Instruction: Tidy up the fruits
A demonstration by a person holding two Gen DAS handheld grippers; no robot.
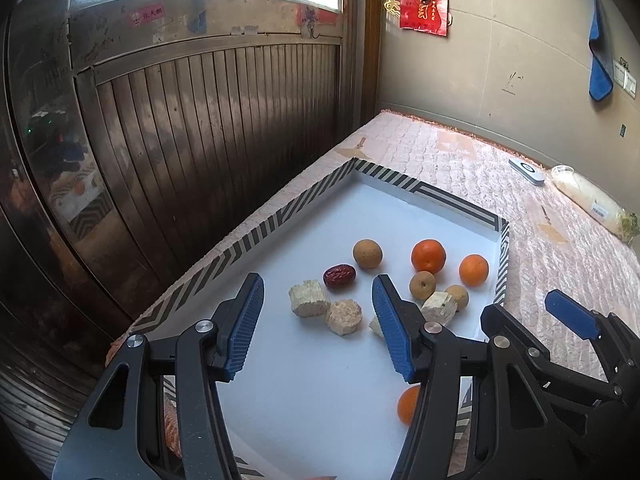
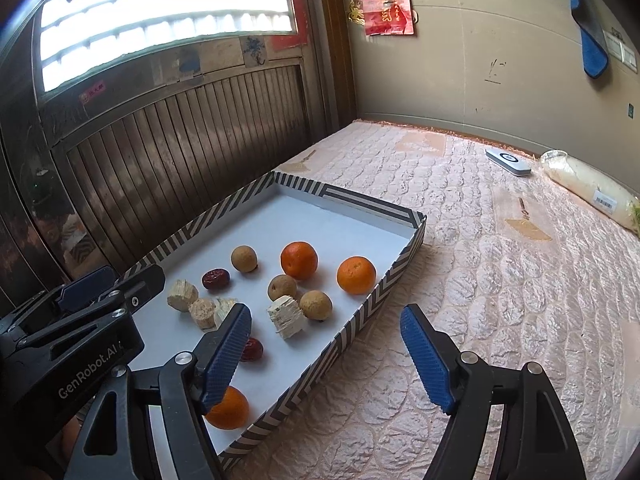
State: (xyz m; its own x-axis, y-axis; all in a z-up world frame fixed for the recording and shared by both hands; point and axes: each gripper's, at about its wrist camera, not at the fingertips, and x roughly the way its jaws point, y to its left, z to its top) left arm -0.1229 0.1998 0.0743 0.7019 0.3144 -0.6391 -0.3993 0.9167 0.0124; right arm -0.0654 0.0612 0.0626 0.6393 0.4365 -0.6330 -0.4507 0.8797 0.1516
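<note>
A shallow white tray with a striped rim [image 1: 304, 204] [image 2: 360, 316] lies on a quilted bed. In it are three oranges [image 1: 428, 256] [image 2: 299, 260], several brown longans [image 1: 367, 253] [image 2: 244, 258], red dates [image 1: 339, 276] [image 2: 215, 279] and several pale sugarcane chunks [image 1: 309, 298] [image 2: 287, 317]. My left gripper [image 1: 320, 320] is open and empty above the tray's near half. My right gripper [image 2: 328, 354] is open and empty over the tray's right rim; it shows in the left wrist view [image 1: 572, 314].
The pink quilted bed [image 2: 500, 280] spreads to the right. A white remote [image 2: 508, 162] and a wrapped white radish [image 2: 588, 188] lie at its far edge by the wall. A dark slatted door [image 1: 220, 128] stands left of the bed.
</note>
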